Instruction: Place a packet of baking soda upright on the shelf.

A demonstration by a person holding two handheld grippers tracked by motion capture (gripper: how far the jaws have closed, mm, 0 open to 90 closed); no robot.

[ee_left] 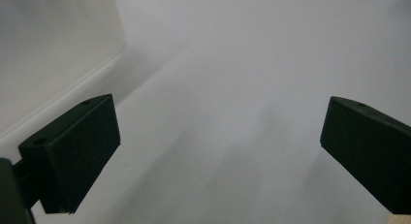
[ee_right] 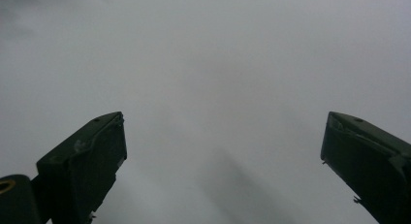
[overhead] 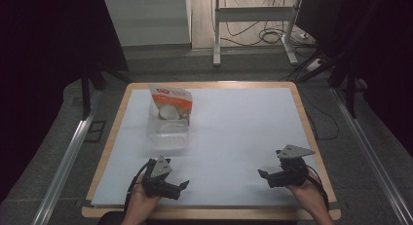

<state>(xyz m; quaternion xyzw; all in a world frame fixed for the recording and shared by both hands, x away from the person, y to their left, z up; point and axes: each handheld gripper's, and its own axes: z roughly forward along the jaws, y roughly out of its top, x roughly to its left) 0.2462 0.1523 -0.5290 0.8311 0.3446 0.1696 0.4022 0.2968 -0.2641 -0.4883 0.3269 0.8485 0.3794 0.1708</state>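
Note:
A white and orange snack bag [overhead: 170,102] stands at the back left of the white table top [overhead: 234,132]. In front of it lies a clear plastic container [overhead: 169,135]. My left gripper [overhead: 181,186] rests near the front edge, held by a hand, pointing right. It is open with nothing between its jaws, as the left gripper view confirms [ee_left: 218,146]. My right gripper [overhead: 263,175] sits at the front right, pointing left toward the table's middle. It too is open and empty, its jaws wide apart over bare white surface [ee_right: 223,156].
The table has a wooden rim [overhead: 311,137]. Metal rails [overhead: 68,152] run along both sides on the floor. A metal stand [overhead: 253,25] and cables [overhead: 272,37] lie beyond the far edge.

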